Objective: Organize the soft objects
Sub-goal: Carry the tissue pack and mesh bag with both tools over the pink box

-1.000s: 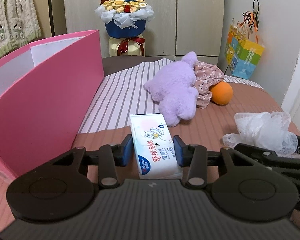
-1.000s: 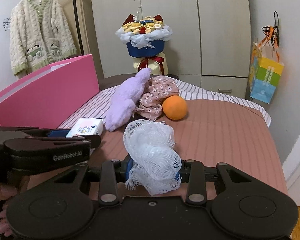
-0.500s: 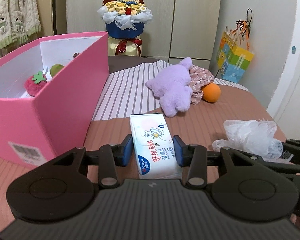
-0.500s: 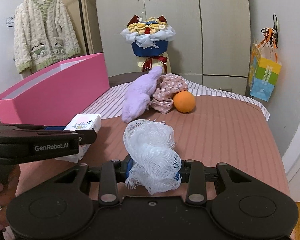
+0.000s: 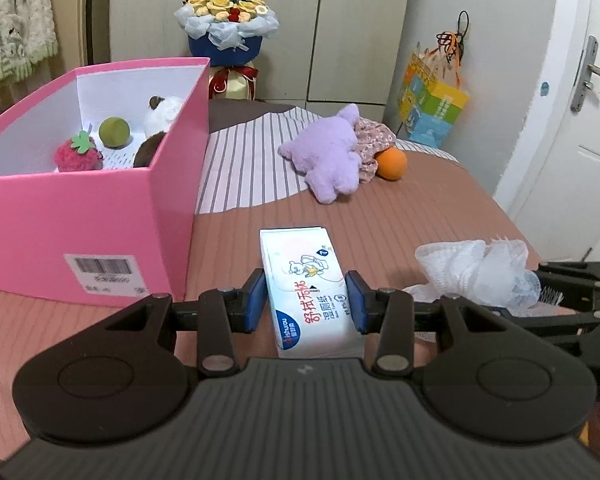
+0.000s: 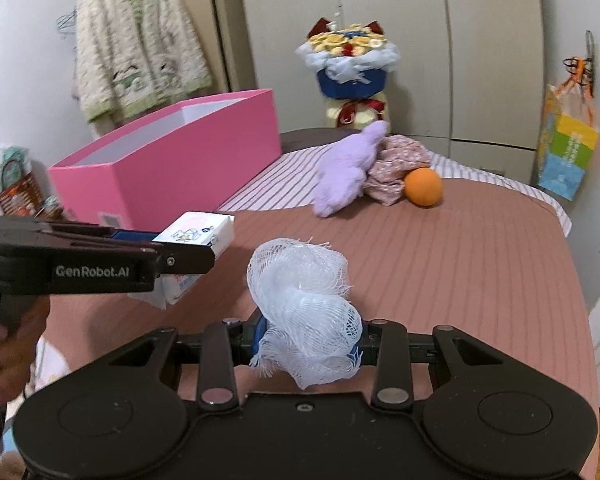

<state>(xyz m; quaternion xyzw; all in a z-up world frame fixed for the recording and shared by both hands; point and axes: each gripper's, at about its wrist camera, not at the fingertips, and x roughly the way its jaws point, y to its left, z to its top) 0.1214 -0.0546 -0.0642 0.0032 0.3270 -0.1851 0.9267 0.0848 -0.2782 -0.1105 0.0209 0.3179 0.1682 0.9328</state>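
Observation:
My left gripper (image 5: 306, 300) is shut on a white pack of wet wipes (image 5: 306, 284), held above the bed and to the right of the open pink box (image 5: 100, 208). The pack also shows in the right wrist view (image 6: 198, 232). My right gripper (image 6: 310, 338) is shut on a white mesh bath sponge (image 6: 304, 300), held above the brown bedspread; the sponge also shows in the left wrist view (image 5: 476, 268). A purple plush toy (image 5: 328, 160), a floral cloth (image 5: 370, 140) and an orange ball (image 5: 390, 164) lie further back on the bed.
The pink box holds a red strawberry plush (image 5: 78, 156), a green ball (image 5: 114, 132) and a brown-and-white plush (image 5: 160, 120). A flower bouquet (image 5: 228, 20) stands behind the bed by the wardrobe. A coloured gift bag (image 5: 432, 104) hangs at the right wall.
Both grippers have risen and pulled back with their loads still held. The left view now looks down into the pink box, whose contents have come into sight.

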